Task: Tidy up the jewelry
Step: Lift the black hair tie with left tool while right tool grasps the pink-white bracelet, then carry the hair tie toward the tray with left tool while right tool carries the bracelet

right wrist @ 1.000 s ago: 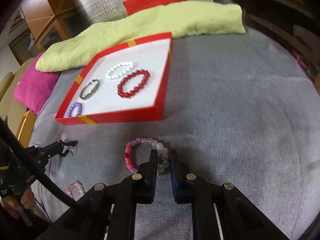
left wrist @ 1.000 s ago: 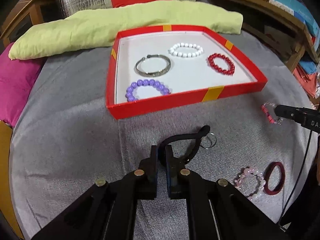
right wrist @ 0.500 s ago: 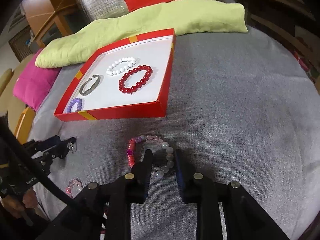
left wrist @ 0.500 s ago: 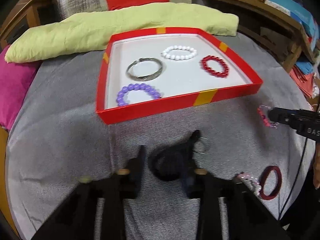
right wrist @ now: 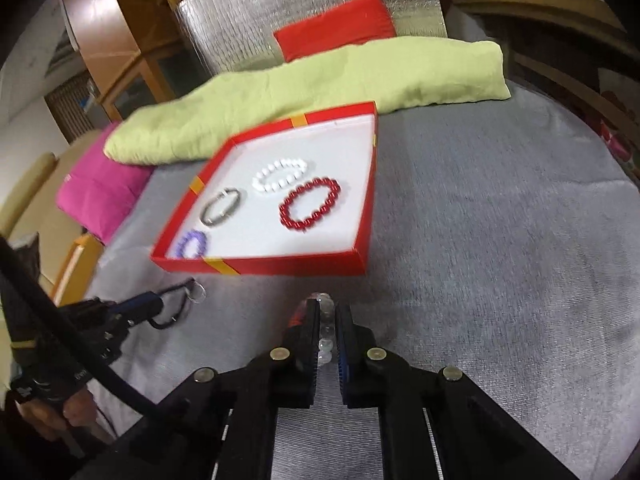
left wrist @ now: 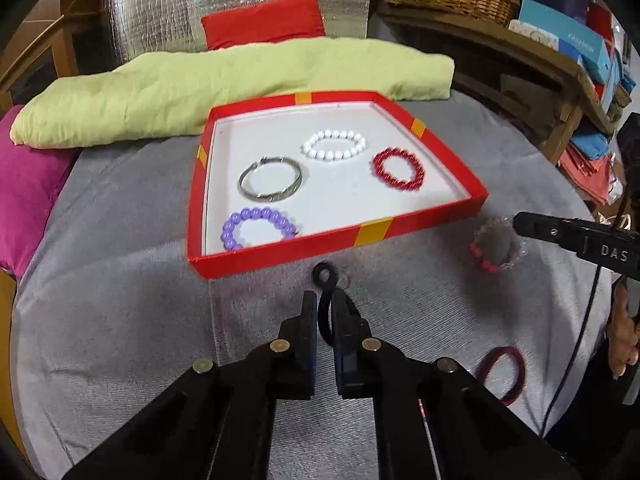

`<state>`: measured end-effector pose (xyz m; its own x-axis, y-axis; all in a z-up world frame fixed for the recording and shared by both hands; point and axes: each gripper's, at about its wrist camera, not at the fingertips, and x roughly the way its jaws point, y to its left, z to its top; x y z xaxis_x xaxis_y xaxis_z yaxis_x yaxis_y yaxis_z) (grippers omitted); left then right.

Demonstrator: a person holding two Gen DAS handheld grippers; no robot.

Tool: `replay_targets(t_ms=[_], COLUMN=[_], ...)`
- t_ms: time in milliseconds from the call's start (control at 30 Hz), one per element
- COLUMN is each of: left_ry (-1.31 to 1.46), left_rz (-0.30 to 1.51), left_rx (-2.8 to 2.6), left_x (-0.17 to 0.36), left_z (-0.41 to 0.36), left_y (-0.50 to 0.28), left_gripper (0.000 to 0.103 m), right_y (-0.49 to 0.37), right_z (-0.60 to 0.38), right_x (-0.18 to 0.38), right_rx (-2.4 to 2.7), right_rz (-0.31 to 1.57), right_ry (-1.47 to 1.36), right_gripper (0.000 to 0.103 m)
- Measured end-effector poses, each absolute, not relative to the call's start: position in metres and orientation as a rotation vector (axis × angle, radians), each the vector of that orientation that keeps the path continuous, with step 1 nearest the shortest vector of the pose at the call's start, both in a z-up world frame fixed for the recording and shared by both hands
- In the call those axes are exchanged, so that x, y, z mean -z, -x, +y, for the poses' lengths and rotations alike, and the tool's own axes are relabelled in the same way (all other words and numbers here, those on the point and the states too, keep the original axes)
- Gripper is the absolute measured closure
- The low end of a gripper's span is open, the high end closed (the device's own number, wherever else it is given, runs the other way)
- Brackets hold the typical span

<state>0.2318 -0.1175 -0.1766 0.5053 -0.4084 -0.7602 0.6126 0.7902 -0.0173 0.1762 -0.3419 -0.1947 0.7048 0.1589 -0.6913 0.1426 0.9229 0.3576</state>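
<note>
A red box (left wrist: 372, 233) with a white floor holds a silver bangle (left wrist: 270, 183), a white bead bracelet (left wrist: 333, 145), a red bead bracelet (left wrist: 398, 169) and a purple bead bracelet (left wrist: 260, 227). My left gripper (left wrist: 324, 312) is shut on a black cord bracelet (left wrist: 325, 280), lifted in front of the box. My right gripper (right wrist: 327, 320) is shut on a pink and clear bead bracelet (right wrist: 326, 320), held off the grey cloth; the bracelet also shows in the left wrist view (left wrist: 496, 246).
A dark red bangle (left wrist: 502, 372) lies on the grey cloth at front right. A green cushion (left wrist: 224, 88), a magenta cushion (left wrist: 28, 184) and a red cushion (left wrist: 264, 20) lie behind the box. Wooden shelves (left wrist: 552, 64) stand at the right.
Both grippers opened half a second ago, then shut on their bracelets. Each has lifted its bracelet and moved toward the red box.
</note>
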Motion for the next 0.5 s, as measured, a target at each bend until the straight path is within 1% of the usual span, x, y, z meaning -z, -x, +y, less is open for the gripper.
replay_targets(t_ms=[500], left_ry=[-0.165], left_rz=[0.769], left_rx=[0.694], left_x=[0.145], left_z=[-0.118], left_y=[-0.225], left_gripper=[0.096], right_y=[-0.164], right_z=[-0.356], right_x=[0.173], right_rx=[-0.085], right_rz=[0.677], right_ry=[-0.527], right_gripper=[0.094])
